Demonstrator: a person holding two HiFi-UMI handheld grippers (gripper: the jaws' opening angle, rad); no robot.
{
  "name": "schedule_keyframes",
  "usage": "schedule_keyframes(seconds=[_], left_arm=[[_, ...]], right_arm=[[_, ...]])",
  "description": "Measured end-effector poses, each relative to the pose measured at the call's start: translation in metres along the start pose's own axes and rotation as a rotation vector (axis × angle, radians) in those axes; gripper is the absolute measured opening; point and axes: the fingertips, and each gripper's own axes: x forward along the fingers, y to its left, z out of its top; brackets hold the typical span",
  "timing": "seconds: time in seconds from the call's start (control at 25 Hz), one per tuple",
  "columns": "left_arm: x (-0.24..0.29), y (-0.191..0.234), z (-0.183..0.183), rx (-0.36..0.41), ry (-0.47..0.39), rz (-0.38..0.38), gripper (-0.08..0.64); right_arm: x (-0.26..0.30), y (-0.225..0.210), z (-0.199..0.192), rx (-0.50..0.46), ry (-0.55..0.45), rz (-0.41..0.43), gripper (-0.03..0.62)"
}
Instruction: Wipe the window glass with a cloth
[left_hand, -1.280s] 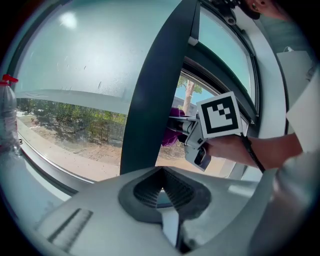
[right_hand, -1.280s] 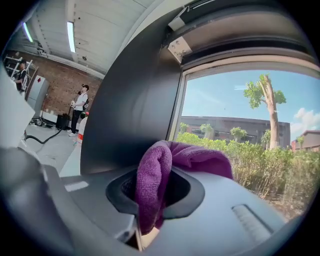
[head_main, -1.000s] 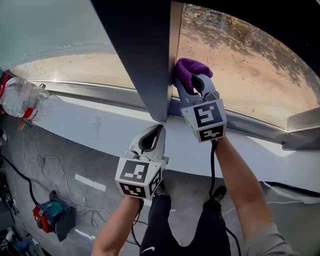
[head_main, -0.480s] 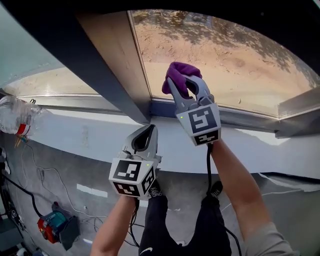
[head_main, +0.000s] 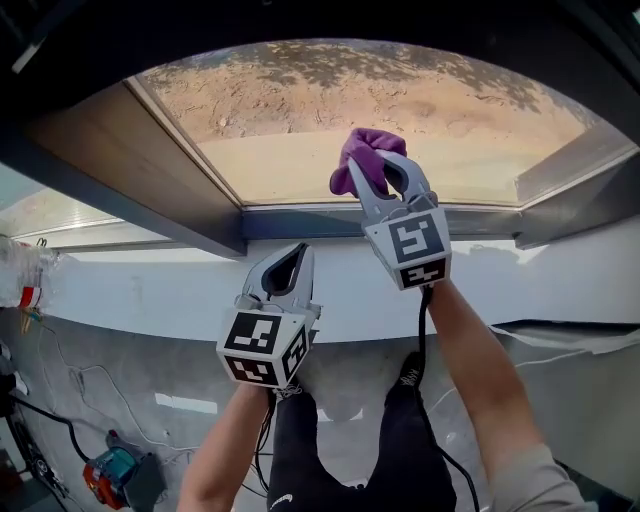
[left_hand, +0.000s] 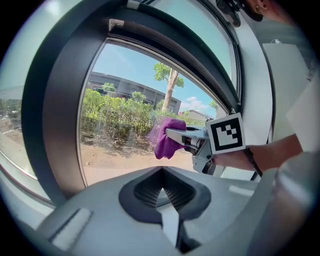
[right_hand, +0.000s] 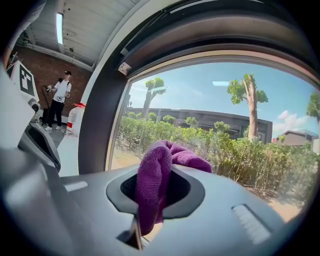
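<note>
A purple cloth (head_main: 362, 156) is clamped in my right gripper (head_main: 384, 176), which is shut on it and held up at the lower part of the window glass (head_main: 420, 100). In the left gripper view the cloth (left_hand: 167, 139) looks pressed to the pane (left_hand: 120, 125), with a faint reflection beside it. In the right gripper view the cloth (right_hand: 159, 175) bulges out of the jaws toward the glass (right_hand: 225, 125). My left gripper (head_main: 288, 268) hangs lower, in front of the white sill, shut with nothing in it, apart from the cloth.
A dark frame post (head_main: 140, 190) bounds the pane on the left, and a dark bottom rail (head_main: 300, 222) runs under it. A plastic bottle (head_main: 25, 275) lies on the white sill (head_main: 170, 290) at far left. Cables and a red-teal tool (head_main: 110, 470) lie on the floor.
My right gripper has carried the cloth away from the frame post, to the right and higher on the pane. The left gripper stays low and shut.
</note>
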Motion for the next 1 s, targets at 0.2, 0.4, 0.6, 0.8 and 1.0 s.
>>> schedule_keyframes(seconds=[0.2,0.4,0.6,0.8,1.0], left_arm=[[0.030,-0.057,0.003,0.024,0.007,-0.066,0.000],[0.058,-0.107,0.004,0.054,0.018,-0.123,0.000],[0.081,-0.152,0.005,0.075,0.021,-0.161,0.000],[0.106,-0.193,-0.002,0.099,0.031,-0.182,0.000],[0.128,-0.225,-0.010,0.114,0.053,-0.205,0.000]], right_arm=[[-0.043,-0.065,-0.028,0.031,0.047,-0.091,0.081],[-0.087,-0.132,-0.057,0.067,0.074,-0.193,0.081],[-0.127,-0.190,-0.084,0.073,0.111,-0.259,0.081],[-0.165,-0.245,-0.115,0.107,0.128,-0.320,0.080],[-0.199,-0.294,-0.137,0.137,0.138,-0.388,0.080]])
